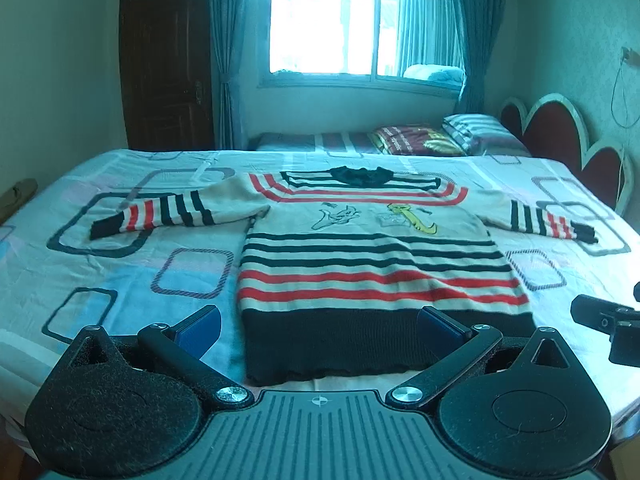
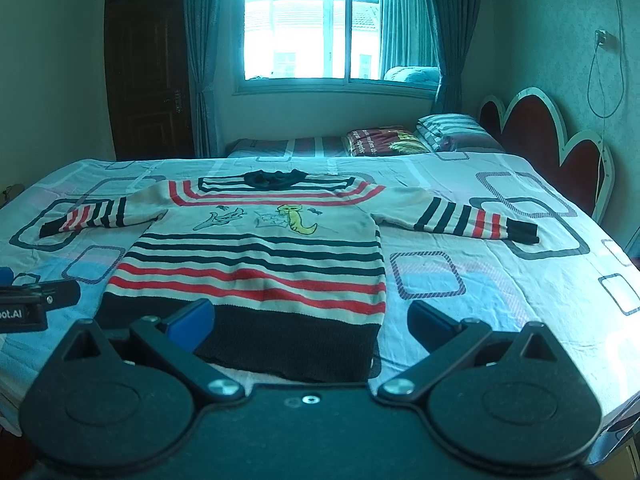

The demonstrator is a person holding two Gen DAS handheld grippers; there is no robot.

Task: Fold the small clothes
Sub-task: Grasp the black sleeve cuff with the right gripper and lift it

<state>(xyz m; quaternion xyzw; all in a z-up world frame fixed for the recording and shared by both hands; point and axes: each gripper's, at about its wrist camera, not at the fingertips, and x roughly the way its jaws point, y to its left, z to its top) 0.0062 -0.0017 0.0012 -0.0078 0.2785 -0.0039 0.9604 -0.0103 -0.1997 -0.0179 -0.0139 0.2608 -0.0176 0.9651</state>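
A small cream sweater (image 1: pixel 360 248) with black and red stripes, a dark collar and a dark hem band lies flat on the bed, front up, both sleeves spread out; it also shows in the right wrist view (image 2: pixel 256 248). My left gripper (image 1: pixel 318 330) is open and empty, hovering over the hem's left part. My right gripper (image 2: pixel 310 322) is open and empty, over the hem's right corner. The right gripper's body shows at the right edge of the left wrist view (image 1: pixel 608 320); the left gripper's body shows at the left edge of the right wrist view (image 2: pixel 32 300).
The bed sheet (image 1: pixel 120 280) is pale blue with rectangle prints. Pillows and a folded blanket (image 1: pixel 440 136) lie at the far side. A red headboard (image 1: pixel 560 132) stands at the right. A dark wooden door (image 1: pixel 164 68) and a curtained window (image 1: pixel 340 28) are behind.
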